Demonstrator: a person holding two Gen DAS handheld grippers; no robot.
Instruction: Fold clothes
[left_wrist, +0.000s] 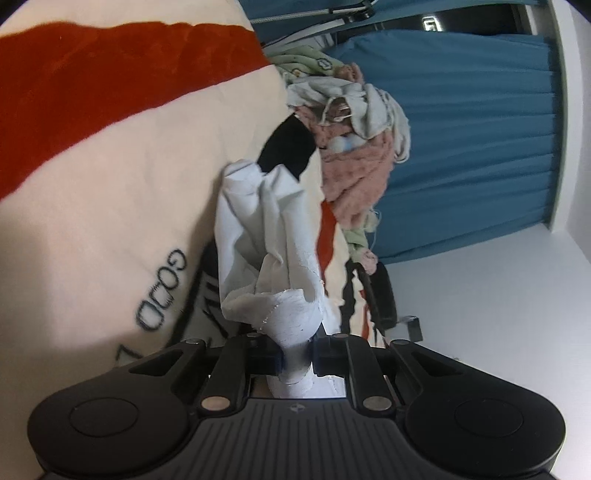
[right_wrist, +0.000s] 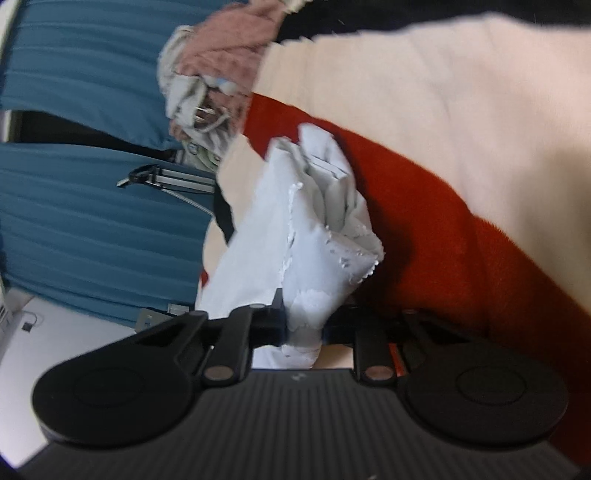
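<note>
**A:** So what's getting folded? I see one pale blue-white garment (left_wrist: 266, 236), thin and crumpled, with frayed-looking edges. It's bunched up and hanging between the two grippers, in front of a big cream blanket (left_wrist: 110, 206) with a red stripe and some black lettering. Can't tell what's underneath carrying it all.

**B:** Yep, one piece. The left gripper (left_wrist: 297, 356) has its fingers pinching a wad of it, and the right gripper (right_wrist: 304, 326) is pinching another wad (right_wrist: 314, 229) the same way. Both are nearly closed, with cloth squeezed in between.

**A:** How do you reckon it handles?

**B:** Light and floppy, I'd guess. No stiffness, so it'll sag wherever it isn't held. Not fragile, but that raw edge could snag. I'd grab at corners or a hem instead of a random bunch, otherwise it won't spread flat.

**A:** And behind it?

**B:** One heap of laundry (left_wrist: 354, 147): pink fuzzy stuff, something grey-white, a green printed piece. Blue curtain (left_wrist: 480, 140) behind that.
</note>
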